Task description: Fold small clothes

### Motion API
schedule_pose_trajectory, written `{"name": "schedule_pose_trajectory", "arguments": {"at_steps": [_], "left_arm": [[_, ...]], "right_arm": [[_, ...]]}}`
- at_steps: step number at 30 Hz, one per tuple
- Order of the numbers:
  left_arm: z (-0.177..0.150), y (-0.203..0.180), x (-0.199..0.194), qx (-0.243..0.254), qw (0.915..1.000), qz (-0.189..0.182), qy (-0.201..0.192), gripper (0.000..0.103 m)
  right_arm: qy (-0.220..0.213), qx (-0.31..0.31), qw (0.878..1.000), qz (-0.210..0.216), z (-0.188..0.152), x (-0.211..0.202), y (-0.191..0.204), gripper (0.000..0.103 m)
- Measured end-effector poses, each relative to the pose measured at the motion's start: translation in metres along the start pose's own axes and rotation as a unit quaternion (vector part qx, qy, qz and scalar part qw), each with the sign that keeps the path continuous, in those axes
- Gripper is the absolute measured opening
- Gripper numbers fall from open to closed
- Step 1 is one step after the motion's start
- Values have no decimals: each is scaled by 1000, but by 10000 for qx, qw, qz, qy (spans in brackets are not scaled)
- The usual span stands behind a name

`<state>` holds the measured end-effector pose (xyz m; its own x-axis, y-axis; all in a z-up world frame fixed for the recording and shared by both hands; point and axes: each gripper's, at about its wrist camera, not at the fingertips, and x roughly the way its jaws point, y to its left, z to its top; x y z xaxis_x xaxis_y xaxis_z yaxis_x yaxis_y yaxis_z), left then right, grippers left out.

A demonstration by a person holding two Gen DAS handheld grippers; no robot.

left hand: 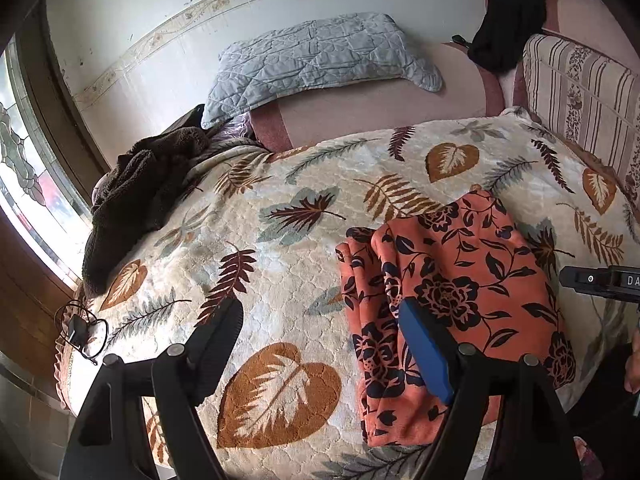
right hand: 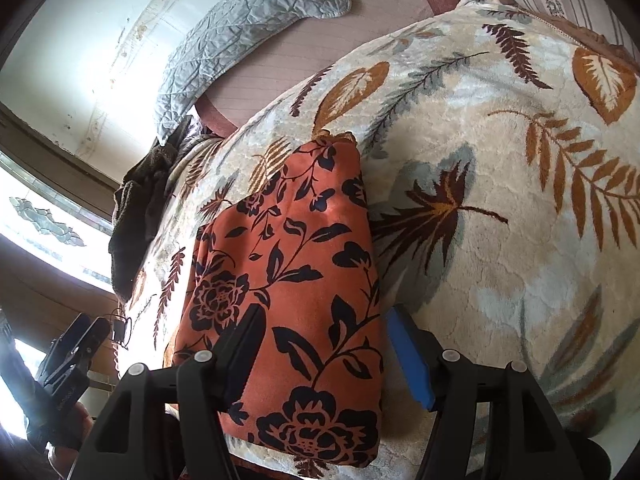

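Observation:
An orange garment with black flowers point(left hand: 460, 280) lies folded into a long rectangle on the leaf-patterned blanket point(left hand: 280, 248). My left gripper point(left hand: 320, 336) is open just above the blanket, its blue right finger at the garment's near left part. In the right wrist view the garment point(right hand: 296, 272) lies lengthwise between the fingers of my right gripper point(right hand: 324, 344), which is open over its near end and holds nothing. The left gripper point(right hand: 76, 344) shows at the lower left there; the right gripper's body point(left hand: 600, 280) shows at the right edge of the left view.
A dark brown fleece point(left hand: 136, 196) is heaped at the blanket's left edge near the window point(left hand: 24, 184). A grey quilted pillow point(left hand: 316, 60) lies at the back against the wall. Black clothing point(left hand: 508, 24) hangs over a striped cushion point(left hand: 580, 100). A coiled black cable point(left hand: 80, 332) lies at the bed's left corner.

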<state>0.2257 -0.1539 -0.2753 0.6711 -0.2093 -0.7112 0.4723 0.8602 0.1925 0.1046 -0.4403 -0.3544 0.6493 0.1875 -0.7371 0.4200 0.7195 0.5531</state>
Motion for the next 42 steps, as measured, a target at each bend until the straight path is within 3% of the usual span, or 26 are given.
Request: {"name": "schedule_pose_trajectory", "arguments": {"at_steps": [20,26,29,32,34,38,40,42], "left_arm": [[2,-17,50,64,9978,-381,535,81],[-4,-20,65,-31,9936,-758,832,81],[-11,-19,86,-257,9808,-1430,1303,81],[-24,-20,115,-602,9550,-2178,1919,81],[-31,-19,126,-796,9474,-2328,2050,83],[-39,-11,140,-1405,9174,-2984,2227,83],[-39,-12,141,-1413,9182,-3023,2133,76],[-37,-14,138,-1342,9218,-3028,2014,57]], "right_arm": [[155,131,9991,371,7,21,-16,67],[266,241,9982,484,6,27,-21,67],[463,338,9965,606,6,37,-26,67],[804,581,9923,748,6,58,-32,67],[923,726,9888,923,7,70,-32,69],[826,587,9904,942,10,81,-23,68],[768,417,9920,911,9,83,-16,65],[689,124,9946,768,8,83,-4,54]]}}
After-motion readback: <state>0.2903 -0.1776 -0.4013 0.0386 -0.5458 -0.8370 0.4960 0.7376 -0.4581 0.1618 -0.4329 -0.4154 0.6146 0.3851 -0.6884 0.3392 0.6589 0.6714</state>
